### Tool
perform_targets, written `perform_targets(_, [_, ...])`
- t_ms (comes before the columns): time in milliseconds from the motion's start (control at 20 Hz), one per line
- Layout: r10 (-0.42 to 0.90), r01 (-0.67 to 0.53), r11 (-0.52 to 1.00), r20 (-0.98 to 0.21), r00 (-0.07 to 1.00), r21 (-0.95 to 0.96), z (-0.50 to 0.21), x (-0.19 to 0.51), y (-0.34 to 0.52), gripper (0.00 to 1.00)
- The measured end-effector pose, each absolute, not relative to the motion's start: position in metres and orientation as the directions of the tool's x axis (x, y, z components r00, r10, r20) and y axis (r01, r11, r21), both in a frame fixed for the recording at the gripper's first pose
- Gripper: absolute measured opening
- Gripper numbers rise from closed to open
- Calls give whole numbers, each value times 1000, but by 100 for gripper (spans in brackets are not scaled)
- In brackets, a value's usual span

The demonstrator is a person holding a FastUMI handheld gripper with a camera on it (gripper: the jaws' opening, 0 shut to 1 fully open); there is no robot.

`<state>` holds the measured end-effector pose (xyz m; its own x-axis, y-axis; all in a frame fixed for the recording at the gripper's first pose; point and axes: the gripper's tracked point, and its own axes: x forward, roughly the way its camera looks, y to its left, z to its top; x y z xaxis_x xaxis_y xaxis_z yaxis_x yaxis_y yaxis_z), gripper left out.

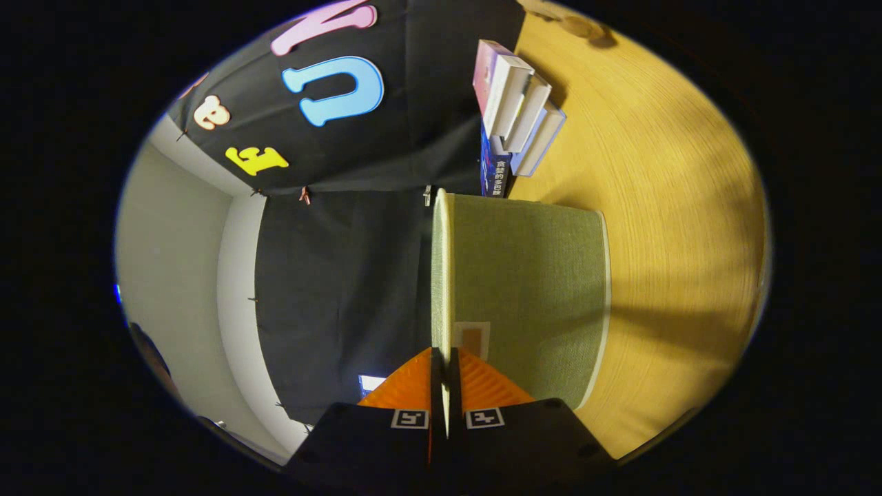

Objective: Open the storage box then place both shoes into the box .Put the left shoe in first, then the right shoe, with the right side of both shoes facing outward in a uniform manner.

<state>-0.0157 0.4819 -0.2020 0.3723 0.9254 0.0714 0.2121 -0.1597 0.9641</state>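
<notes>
Gripper view, rolled on its side: orange ribbed two-finger gripper (441,386) pinched shut on the thin cream-edged lid (441,275) of the sage-green fabric storage box (530,289), one finger on each face of the panel. Box resting on the light wooden tabletop (675,227), lid edge running straight ahead from the fingertips, a small pale label patch just beyond them. Broad stretch of bare wood past the box's far side. Beyond the box, near the booth's black cloth wall (331,275), a stack of white and pink books (517,110).
</notes>
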Motion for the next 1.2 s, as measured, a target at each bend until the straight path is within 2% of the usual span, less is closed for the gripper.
perform_targets(450, [897, 49, -80, 50, 438, 996, -92, 21, 493, 5])
perform_targets(800, [912, -125, 46, 9, 409, 991, -11, 48, 579, 5])
perform_targets(1200, [916, -122, 129, -72, 394, 984, 3, 69, 677, 7])
